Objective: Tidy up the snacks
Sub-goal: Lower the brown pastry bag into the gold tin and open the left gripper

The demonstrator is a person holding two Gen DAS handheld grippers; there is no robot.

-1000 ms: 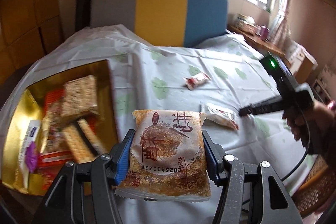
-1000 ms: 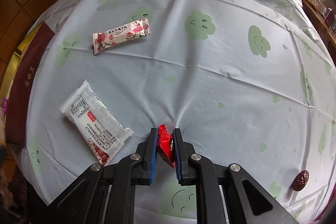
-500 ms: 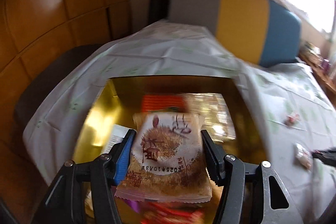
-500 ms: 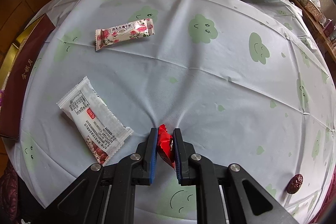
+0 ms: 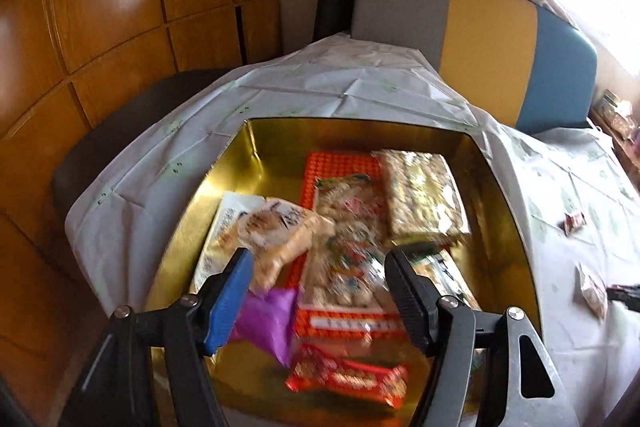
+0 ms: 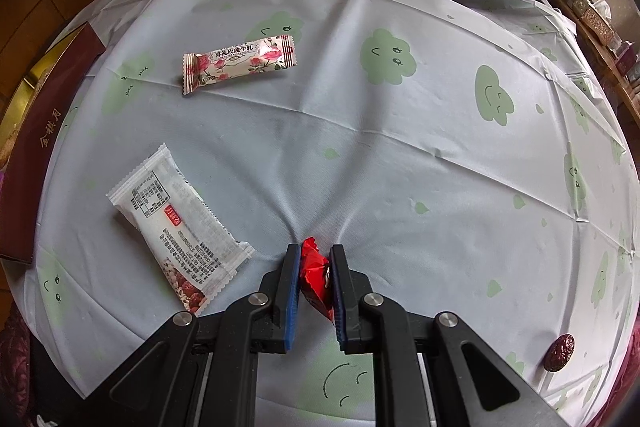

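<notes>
My left gripper [image 5: 320, 263] is open above the gold box [image 5: 360, 135] of snacks. The brown rice-cracker packet [image 5: 280, 231] is out of the jaws, blurred, over the box's left part near the left finger. The box holds several packets, among them an orange pack [image 5: 340, 167] and a purple one [image 5: 268, 319]. My right gripper [image 6: 316, 267] is shut on a small red candy [image 6: 316, 271] low over the tablecloth. A white packet [image 6: 176, 223] lies to its left and a pink rose-print bar [image 6: 240, 61] lies farther back.
A dark red date [image 6: 560, 351] lies near the cloth's right front edge. The box's maroon lid [image 6: 36, 131] lies at the far left of the right wrist view. A grey, yellow and blue headboard [image 5: 480, 27] stands behind. Two small packets [image 5: 592, 291] lie on the cloth right of the box.
My left gripper swung left from the table to over the gold box, opened and let go of the rice-cracker packet. My right gripper stayed shut on the red candy, hardly moving.
</notes>
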